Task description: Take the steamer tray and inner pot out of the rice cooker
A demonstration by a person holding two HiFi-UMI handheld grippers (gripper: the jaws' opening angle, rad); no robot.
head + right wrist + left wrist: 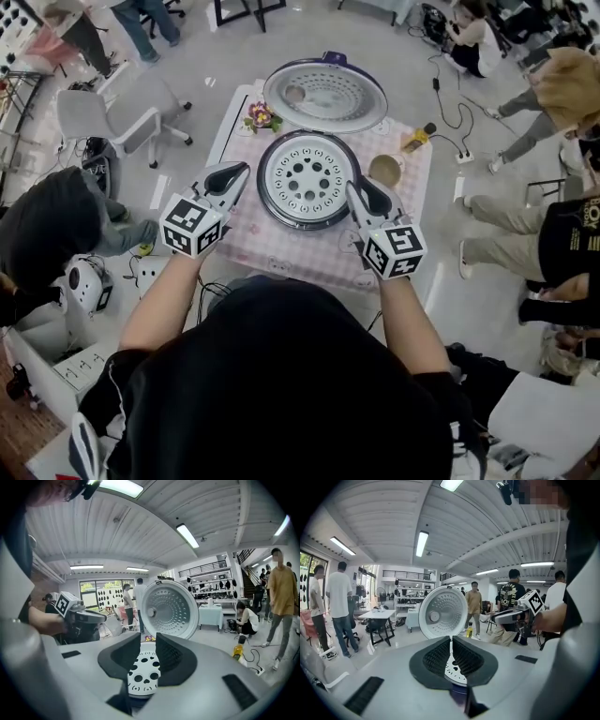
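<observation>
Two grippers flank the rice cooker [266, 202]: your left gripper [242, 172] has its jaws together, your right gripper [356, 187] has them apart. The steamer tray [283, 178] sits inside the cooker, its lid [324, 95] open behind.

We see the rice cooker [266, 199] in the middle of the table [309, 261], and the steamer tray [308, 178] sits inside it. The lid [325, 94] stands open behind the cooker, at the far edge of the table. Some flowers [262, 116] lie at the far left, just beside the lid. Right of the cooker there is a cup [385, 170], and behind it, near the far right corner, a bottle [417, 139]. The left gripper [242, 170] is just beside the cooker's left rim, and the right gripper [355, 186] is at its right rim. A chair [103, 112] stands on the floor, well apart on the left.
</observation>
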